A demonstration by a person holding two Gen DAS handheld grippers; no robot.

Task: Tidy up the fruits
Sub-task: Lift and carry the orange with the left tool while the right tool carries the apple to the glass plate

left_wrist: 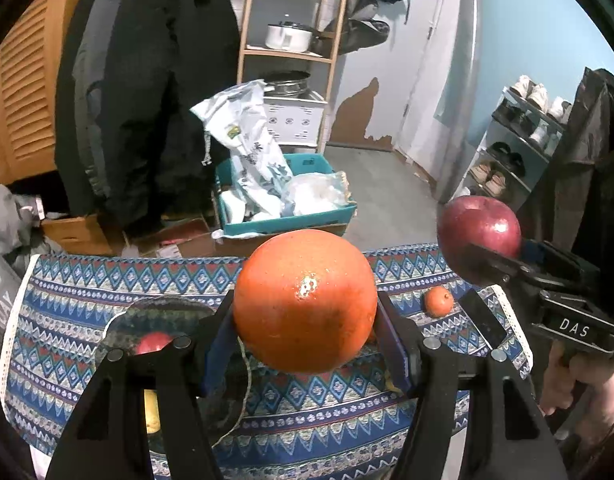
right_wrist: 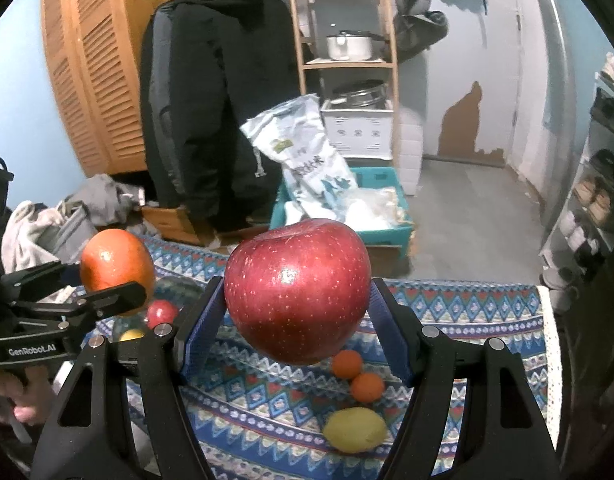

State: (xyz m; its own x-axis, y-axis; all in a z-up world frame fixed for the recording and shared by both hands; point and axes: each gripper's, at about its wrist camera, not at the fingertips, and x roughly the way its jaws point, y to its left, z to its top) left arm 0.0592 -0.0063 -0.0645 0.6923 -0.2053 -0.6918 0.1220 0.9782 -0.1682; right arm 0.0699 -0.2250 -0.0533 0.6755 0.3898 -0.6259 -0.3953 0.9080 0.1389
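Note:
My left gripper (left_wrist: 305,320) is shut on a large orange (left_wrist: 305,300), held above the patterned tablecloth (left_wrist: 67,300). My right gripper (right_wrist: 297,312) is shut on a red apple (right_wrist: 297,290), also lifted off the cloth. In the left wrist view the apple (left_wrist: 479,226) shows at the right; in the right wrist view the orange (right_wrist: 115,264) shows at the left. A glass bowl (left_wrist: 163,320) on the cloth holds a small red fruit (left_wrist: 153,342) and a yellow one (left_wrist: 152,416). Two small oranges (right_wrist: 347,364) (right_wrist: 367,387) and a lemon (right_wrist: 355,429) lie on the cloth.
A teal crate (left_wrist: 291,216) with bags stands on the floor beyond the table. Behind it are a wooden shelf (left_wrist: 295,52) with a pot, a dark hanging coat (left_wrist: 147,92) and a shoe rack (left_wrist: 519,148) at the right. A hand (left_wrist: 579,384) grips the right gripper's handle.

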